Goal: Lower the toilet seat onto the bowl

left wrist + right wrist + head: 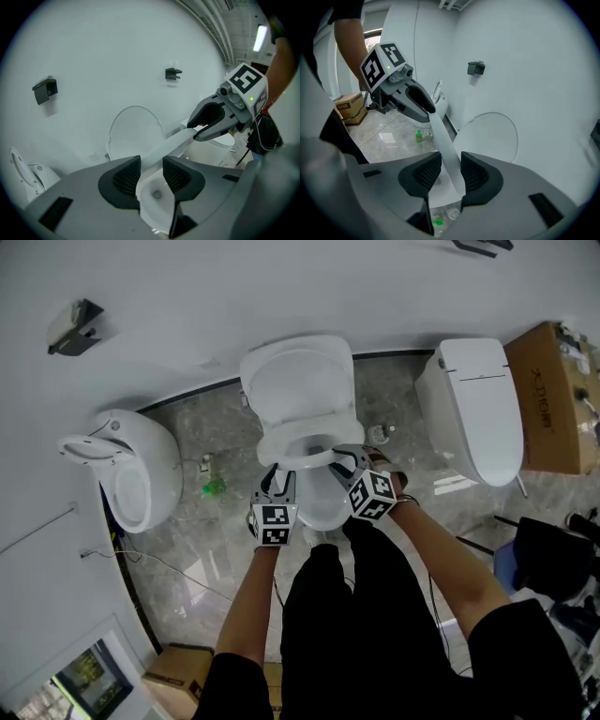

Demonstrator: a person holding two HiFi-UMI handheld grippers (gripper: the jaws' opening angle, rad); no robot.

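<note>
A white toilet stands against the wall with its lid (300,381) upright. The toilet seat (298,454) hangs tilted above the bowl (323,510). My left gripper (278,474) grips the seat's front rim from the left and my right gripper (339,460) from the right. In the left gripper view the seat (161,146) runs between the left gripper's (151,174) pads and on to the right gripper (197,131). In the right gripper view the seat (443,140) fills the gap of the right gripper (450,173) and reaches the left gripper (426,112).
A second white fixture (131,470) stands at the left and another toilet (478,404) at the right, beside a cardboard box (553,395). A green bottle (214,487) lies on the marble floor left of the bowl. Another box (178,671) sits near the person's legs.
</note>
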